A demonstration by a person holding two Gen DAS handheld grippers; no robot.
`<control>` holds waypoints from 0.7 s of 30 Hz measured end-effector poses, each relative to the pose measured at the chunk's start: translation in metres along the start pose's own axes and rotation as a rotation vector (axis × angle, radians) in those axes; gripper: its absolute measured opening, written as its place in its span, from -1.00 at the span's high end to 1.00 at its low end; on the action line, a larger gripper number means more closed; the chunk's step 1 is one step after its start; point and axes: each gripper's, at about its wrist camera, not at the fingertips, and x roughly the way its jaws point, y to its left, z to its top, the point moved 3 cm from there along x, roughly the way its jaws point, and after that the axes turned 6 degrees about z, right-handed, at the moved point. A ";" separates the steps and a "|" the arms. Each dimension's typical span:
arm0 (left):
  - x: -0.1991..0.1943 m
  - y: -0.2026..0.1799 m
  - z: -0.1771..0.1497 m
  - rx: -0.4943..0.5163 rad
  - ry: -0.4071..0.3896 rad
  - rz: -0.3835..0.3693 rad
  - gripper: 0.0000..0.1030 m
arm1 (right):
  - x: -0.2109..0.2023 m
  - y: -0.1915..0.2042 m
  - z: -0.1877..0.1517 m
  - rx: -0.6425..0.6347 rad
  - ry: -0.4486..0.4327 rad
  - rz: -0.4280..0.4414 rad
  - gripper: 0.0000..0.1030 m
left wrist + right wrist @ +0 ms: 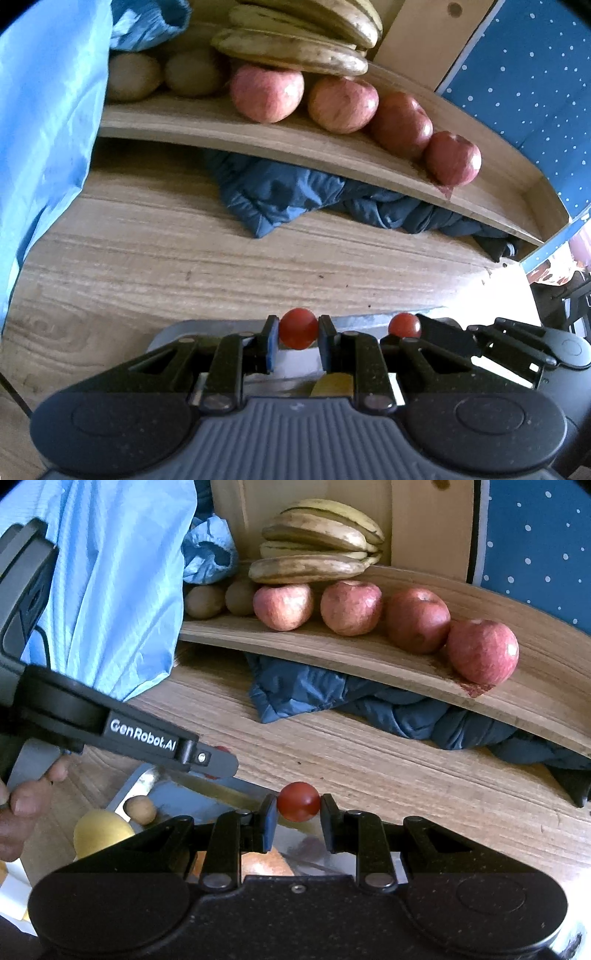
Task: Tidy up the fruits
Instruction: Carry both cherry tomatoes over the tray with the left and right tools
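My left gripper (298,338) pinches a small round red cherry tomato (297,328) between its two black pads, and my right gripper (298,810) pinches a second small red tomato (298,801) in the same way. Both are above the light wooden table (147,258), near a grey metal tray (166,794). On the curved wooden shelf (369,657) behind lie four red apples (351,607), spotted yellow bananas (314,566) and brown kiwis (205,600).
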 end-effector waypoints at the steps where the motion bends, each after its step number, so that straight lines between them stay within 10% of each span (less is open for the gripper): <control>1: 0.000 0.002 -0.001 -0.002 0.001 0.001 0.53 | 0.000 0.002 0.000 -0.002 -0.001 0.001 0.49; 21: -0.010 0.045 -0.020 -0.081 0.026 0.053 0.53 | 0.015 0.043 0.006 -0.085 0.025 0.072 0.49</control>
